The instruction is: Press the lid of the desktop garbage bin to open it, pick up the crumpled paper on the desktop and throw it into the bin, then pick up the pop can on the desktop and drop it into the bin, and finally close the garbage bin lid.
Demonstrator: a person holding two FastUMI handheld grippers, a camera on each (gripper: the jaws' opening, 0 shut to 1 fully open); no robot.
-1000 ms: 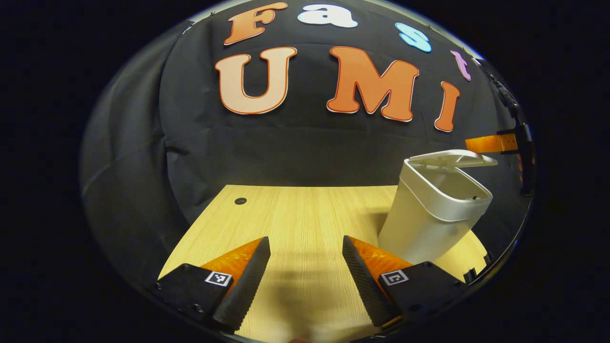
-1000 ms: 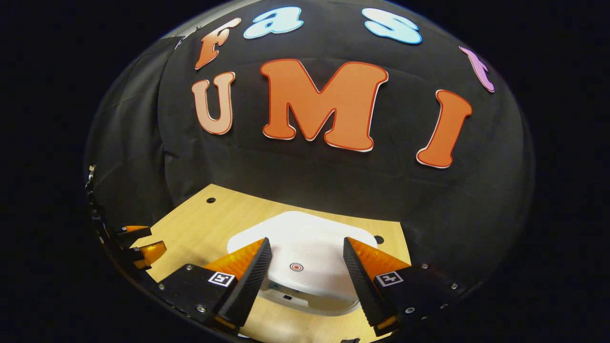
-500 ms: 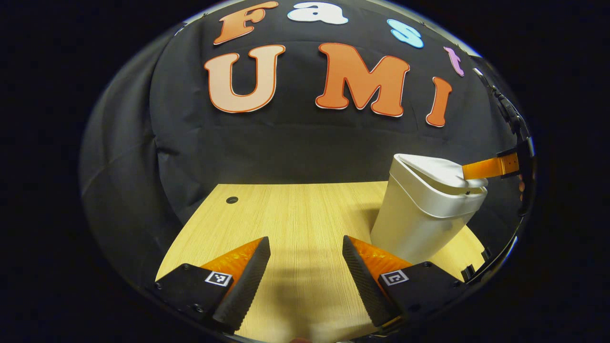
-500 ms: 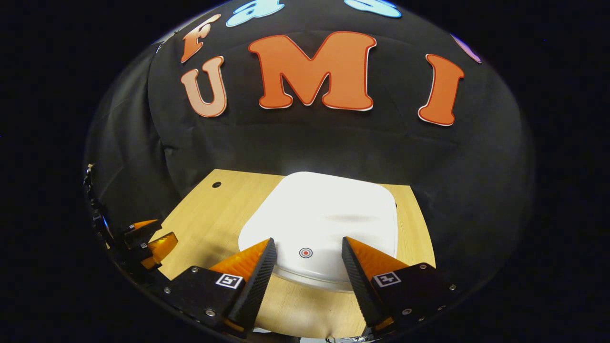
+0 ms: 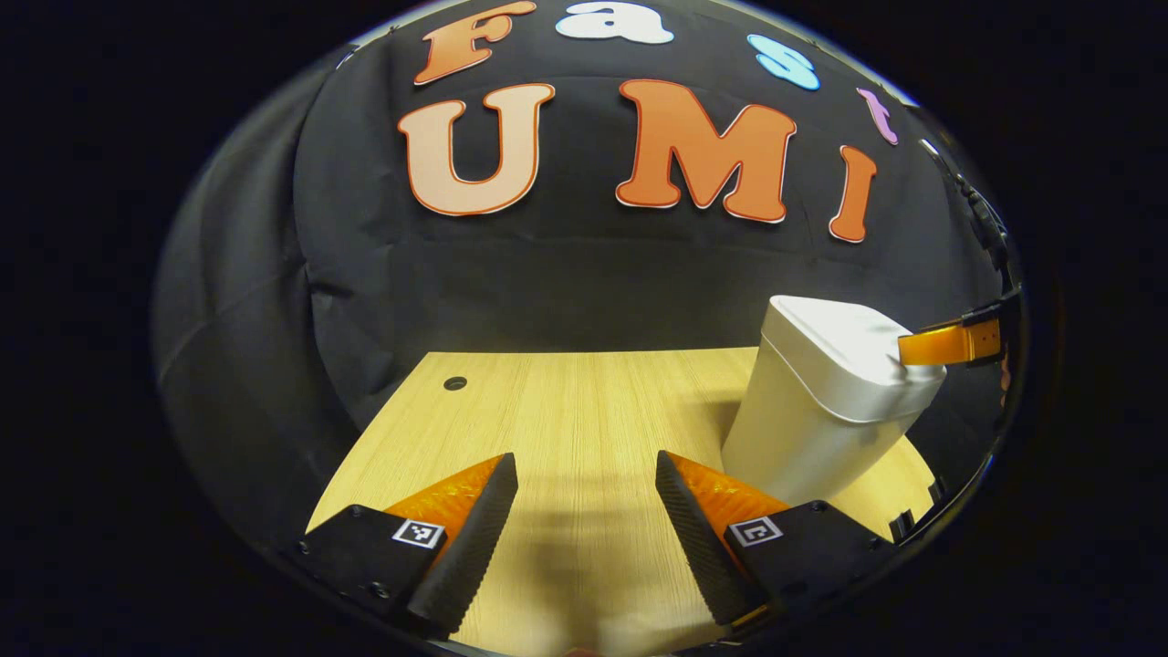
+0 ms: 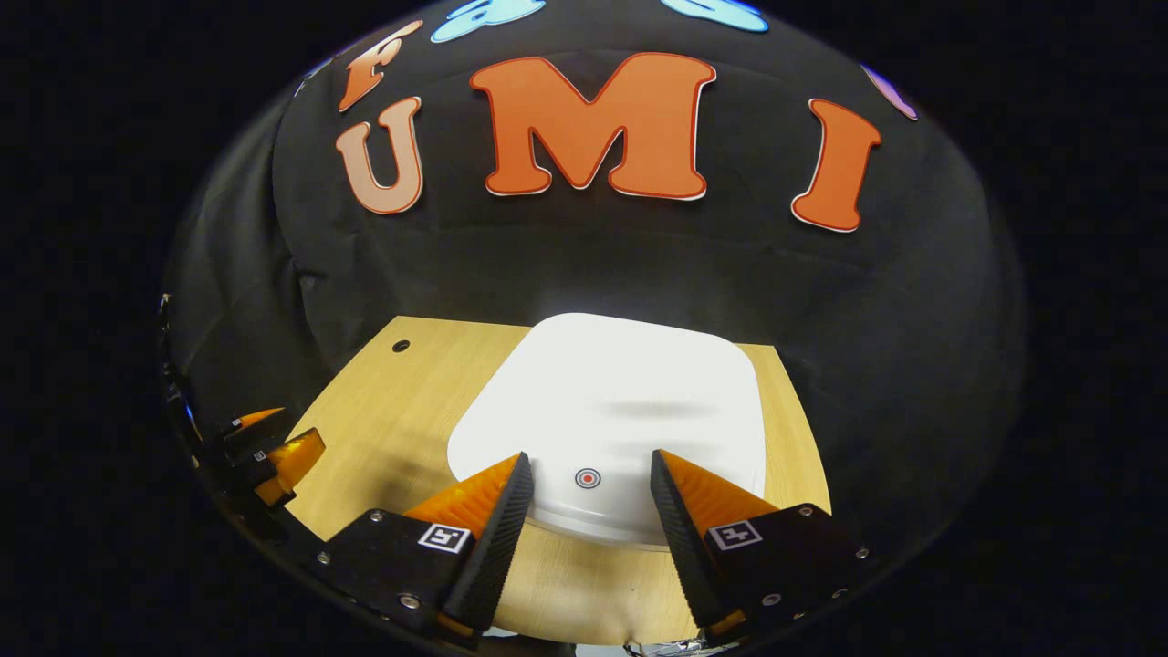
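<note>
The white desktop bin (image 5: 821, 411) stands on the wooden table (image 5: 566, 411) at the right of the left gripper view, its lid flat and closed. In the right gripper view the lid (image 6: 620, 392) lies just below me, with a small red ring mark (image 6: 588, 477) near its front edge. My right gripper (image 6: 589, 458) hovers open over that front edge, its fingers either side of the mark. One right finger (image 5: 954, 345) reaches over the lid's right edge. My left gripper (image 5: 584, 461) is open and empty above the table, left of the bin, and appears as the left gripper (image 6: 269, 447) at far left.
The black cloth wall closes off the back of the table (image 6: 383, 429). A small round hole (image 5: 454, 383) sits near the table's back left corner. Bare wood stretches to the left of the bin.
The bin lid, raised a second ago, has swung down flat and closed under the right gripper. The right gripper has come lower over the lid. The left gripper has barely shifted.
</note>
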